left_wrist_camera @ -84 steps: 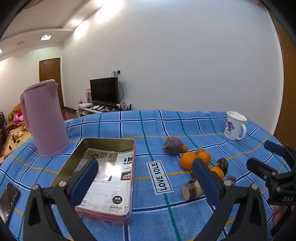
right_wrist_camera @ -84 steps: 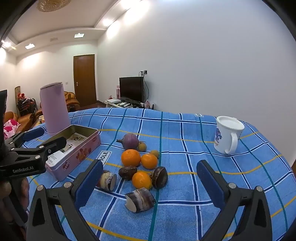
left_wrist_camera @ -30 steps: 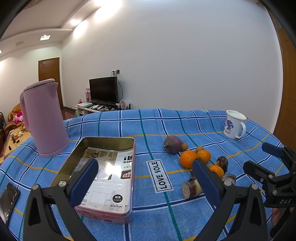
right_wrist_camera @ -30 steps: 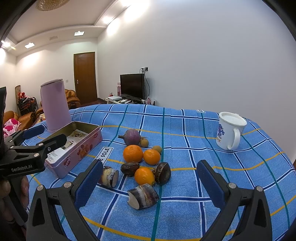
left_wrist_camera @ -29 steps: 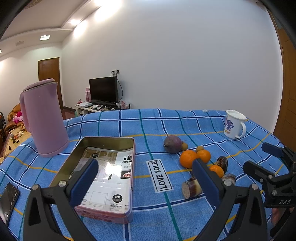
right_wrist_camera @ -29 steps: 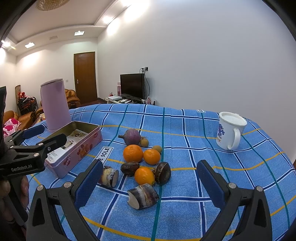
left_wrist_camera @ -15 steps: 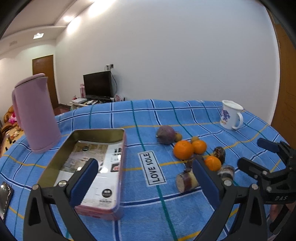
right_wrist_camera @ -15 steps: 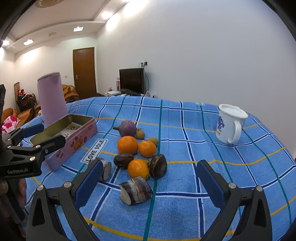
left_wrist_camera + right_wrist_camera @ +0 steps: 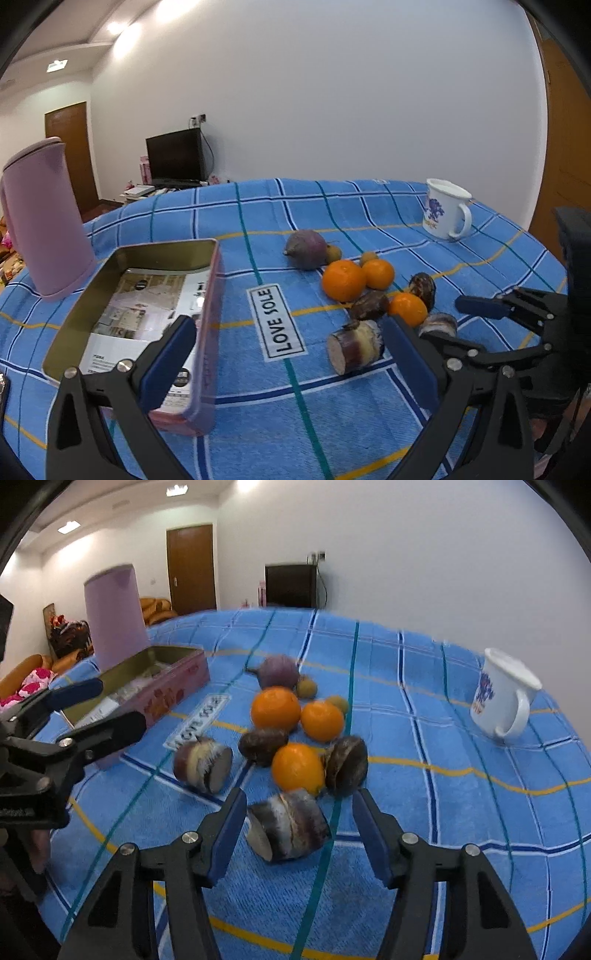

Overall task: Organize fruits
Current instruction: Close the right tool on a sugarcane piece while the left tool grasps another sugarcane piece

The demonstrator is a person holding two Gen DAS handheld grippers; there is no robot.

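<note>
Right gripper (image 9: 299,834): we were closing around the stump (image 9: 288,829), lower centre; pads not touching.
Left gripper (image 9: 291,365): spread, empty.
Risk: we judged the stump might roll into the orange (image 9: 297,766).

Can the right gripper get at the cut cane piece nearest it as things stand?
Probably yes. The right gripper already has the cane piece between its closing fingers, which don't yet press on it. Nothing blocks it, though an orange sits just behind.
</note>
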